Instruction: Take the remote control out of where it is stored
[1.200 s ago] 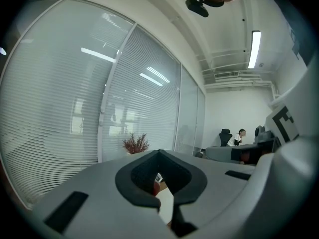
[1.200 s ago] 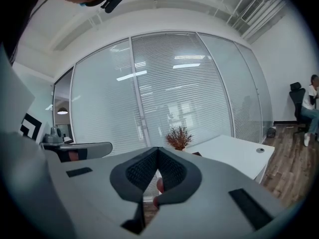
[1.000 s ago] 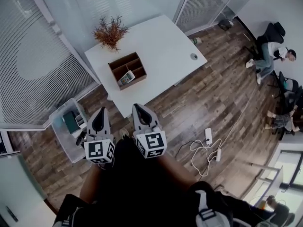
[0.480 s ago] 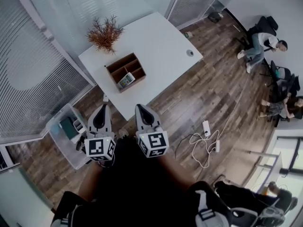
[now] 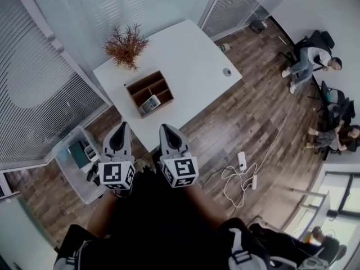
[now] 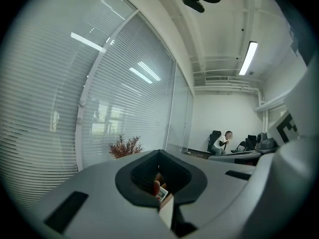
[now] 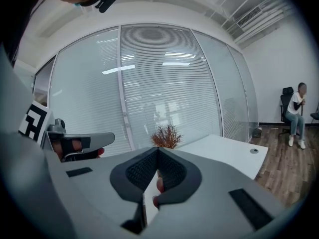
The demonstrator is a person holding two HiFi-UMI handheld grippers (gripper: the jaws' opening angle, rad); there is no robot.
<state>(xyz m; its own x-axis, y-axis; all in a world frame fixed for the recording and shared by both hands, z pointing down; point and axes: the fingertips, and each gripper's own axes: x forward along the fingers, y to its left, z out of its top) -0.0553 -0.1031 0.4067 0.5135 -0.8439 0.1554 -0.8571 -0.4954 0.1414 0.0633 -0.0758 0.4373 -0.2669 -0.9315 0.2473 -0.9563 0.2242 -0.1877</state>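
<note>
Left gripper (image 5: 122, 126) and right gripper (image 5: 165, 128), jaws closed and empty, are side by side at lower centre, likely pre-reach, as the remote control (image 5: 149, 103) sits in the wooden organizer box (image 5: 131, 90) on the white table (image 5: 188, 52).

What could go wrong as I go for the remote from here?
1. Both the left gripper and the right gripper are shut. Arriving that way would likely shove the remote or the box instead of gripping.
2. The remote sits in a narrow compartment, so a jaw may catch a divider and drag the box.
3. The plant stands just beyond the box. Overreaching could topple it.
</note>
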